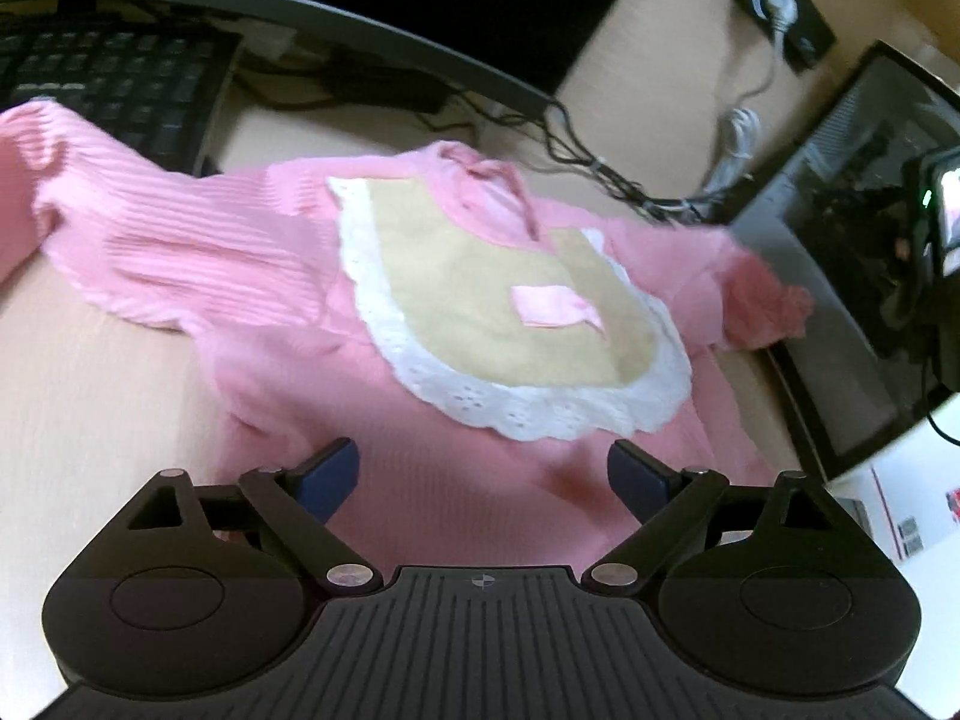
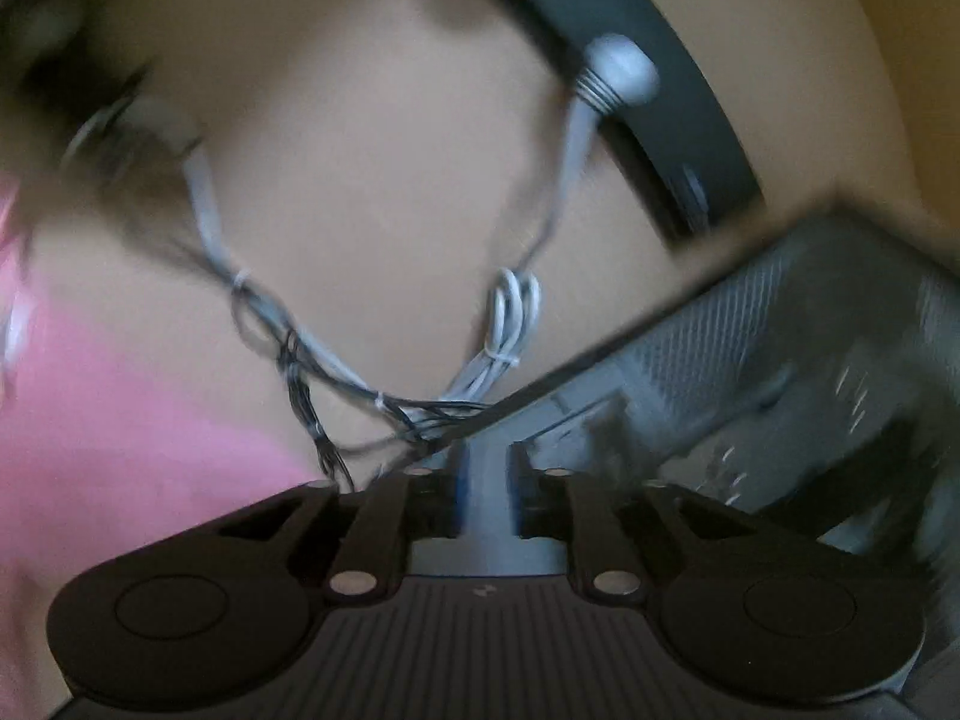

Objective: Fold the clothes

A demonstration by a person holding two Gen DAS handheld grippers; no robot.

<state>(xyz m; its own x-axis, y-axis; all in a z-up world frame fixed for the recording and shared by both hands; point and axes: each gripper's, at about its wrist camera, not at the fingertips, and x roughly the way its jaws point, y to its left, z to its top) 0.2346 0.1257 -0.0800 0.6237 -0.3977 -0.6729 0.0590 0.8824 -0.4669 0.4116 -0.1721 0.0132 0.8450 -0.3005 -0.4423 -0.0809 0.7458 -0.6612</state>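
Your left tongs (image 1: 483, 468) stood wide open, empty, over the pink top (image 1: 420, 312), which lay spread on the desk (image 1: 90, 390) mid-frame. Your right tongs (image 2: 486, 495) were nearly closed, gripping nothing, near cables (image 2: 384, 384).

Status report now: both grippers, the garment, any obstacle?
Left gripper open above pink garment. Right gripper nearly shut, empty. Garment lies flat, unfolded. Cable bundle beside it.

We count one pink garment (image 1: 288, 264); one keyboard (image 1: 114, 84); two grippers (one per hand), left (image 1: 483, 468) and right (image 2: 485, 492).
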